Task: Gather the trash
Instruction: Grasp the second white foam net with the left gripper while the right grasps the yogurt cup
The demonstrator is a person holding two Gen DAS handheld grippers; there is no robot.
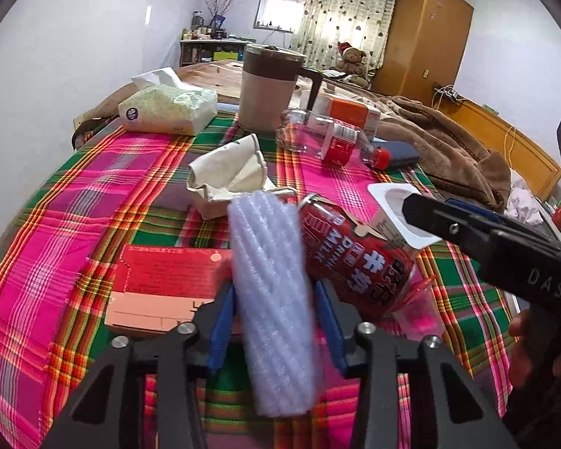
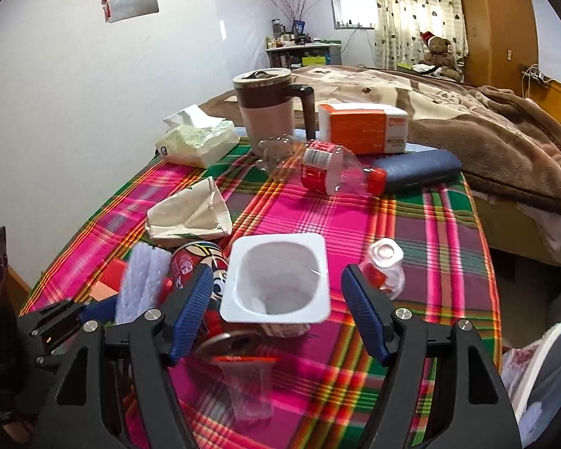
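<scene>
Clearly the left gripper (image 1: 276, 299) had its jaws clamped on a white ridged foam roll (image 1: 273, 292), the blue pads pressing it from both sides, with the roll running out ahead between them and tilted over the plaid-covered surface (image 1: 93, 194). Just right of those jaws lay a red drink can (image 1: 355, 258) on its side, touching the roll. Left of the jaws sat a flat red card (image 1: 164, 284), and ahead of them a crumpled paper carton (image 1: 228, 176).

The right gripper (image 2: 276, 310) held its jaws apart around a white plastic cup (image 2: 276, 280), open mouth showing; neither pad touched it. Below the cup, nearer the camera, a clear plastic cup (image 2: 250, 385) lay on the cloth. Just beyond the right-hand pad stood a small clear bottle (image 2: 385, 265). Farther ahead lay an empty bottle with a red cap (image 2: 325, 172).
</scene>
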